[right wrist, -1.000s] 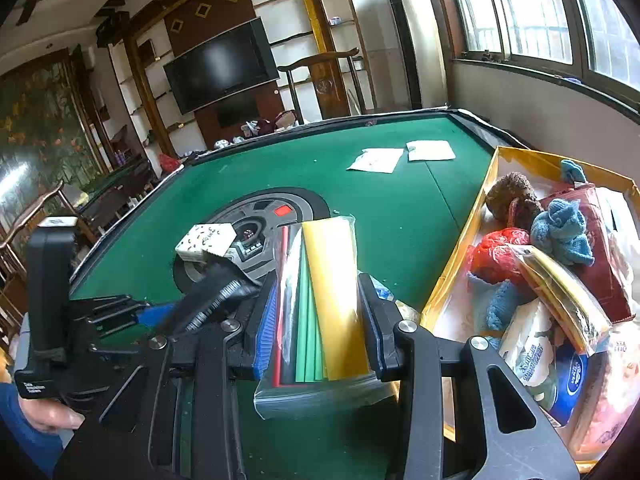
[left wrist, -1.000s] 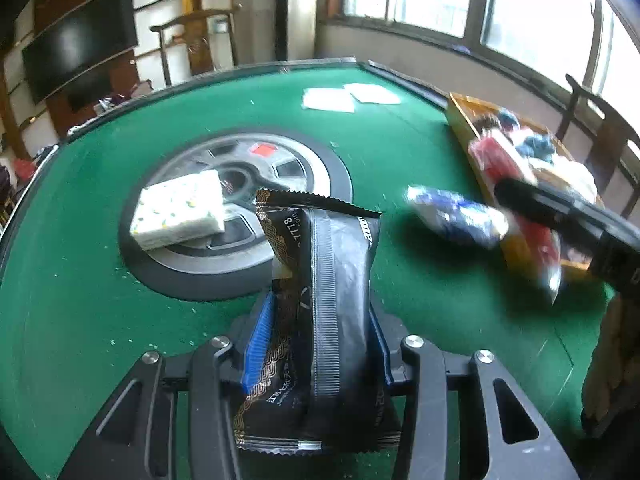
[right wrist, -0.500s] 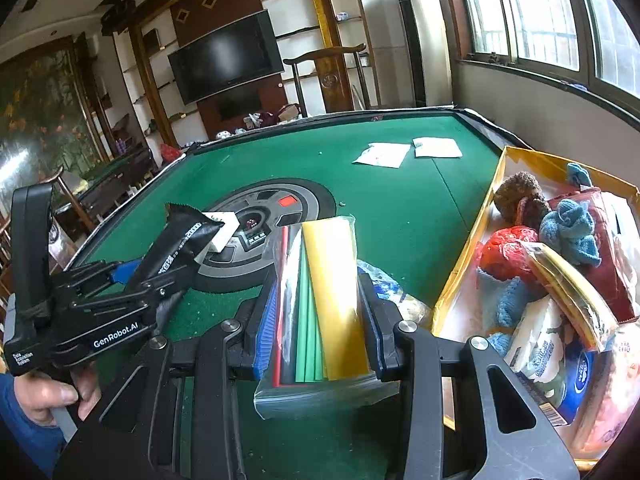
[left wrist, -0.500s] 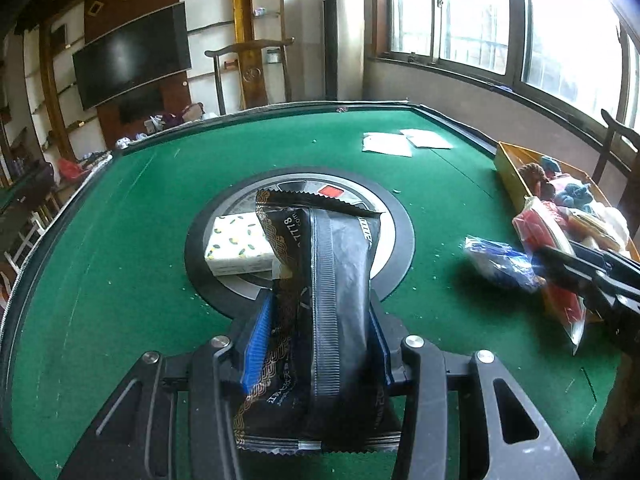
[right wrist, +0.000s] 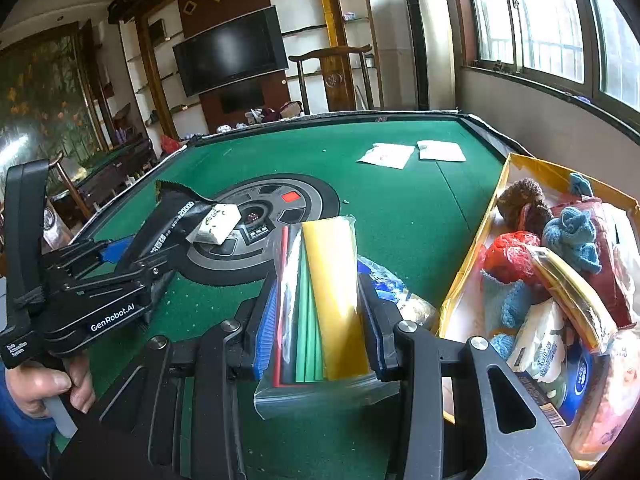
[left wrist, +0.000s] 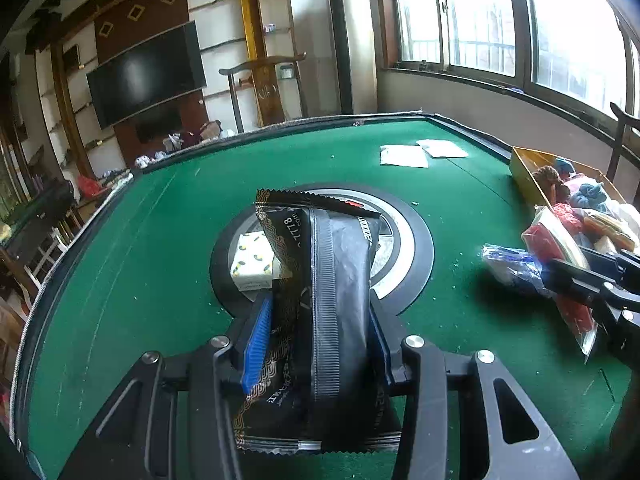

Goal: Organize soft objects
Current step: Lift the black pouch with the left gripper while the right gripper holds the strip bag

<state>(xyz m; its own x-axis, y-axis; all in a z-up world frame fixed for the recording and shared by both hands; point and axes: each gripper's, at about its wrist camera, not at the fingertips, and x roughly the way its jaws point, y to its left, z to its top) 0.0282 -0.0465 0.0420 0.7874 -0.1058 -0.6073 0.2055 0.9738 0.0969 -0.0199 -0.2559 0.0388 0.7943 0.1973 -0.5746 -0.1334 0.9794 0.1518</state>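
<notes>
1. Both hands are loaded. The left gripper (left wrist: 320, 316) is clamped on a black packet (left wrist: 320, 288), which stands up between its blue pads above the green table (left wrist: 140, 280).
2. The right gripper (right wrist: 320, 312) is closed on a clear bag (right wrist: 320, 304) of coloured strips (red, green, yellow), held just beside the yellow box (right wrist: 516, 160) at the table's right side.
3. That box is already crowded: a brown plush toy (right wrist: 520, 200), a blue knitted piece (right wrist: 572, 232), a red bundle (right wrist: 508, 252), wipes packs. Little free room, I'd say.
4. Still out on the table: a white patterned pack (left wrist: 256, 264) on the round centre panel (left wrist: 416, 248), and a blue-and-white crinkly bag (left wrist: 508, 260) near the box.
5. Risk one, as I judge it: the clear bag is slippery and hangs below the jaws; tilt it over the box and it may slide out early onto the felt.
6. Risk two: dropped on top of the heap, it could roll off the rim or knock something out.
7. Risk three: the two grippers are close together, so heading for the box at once invites a collision.
</notes>
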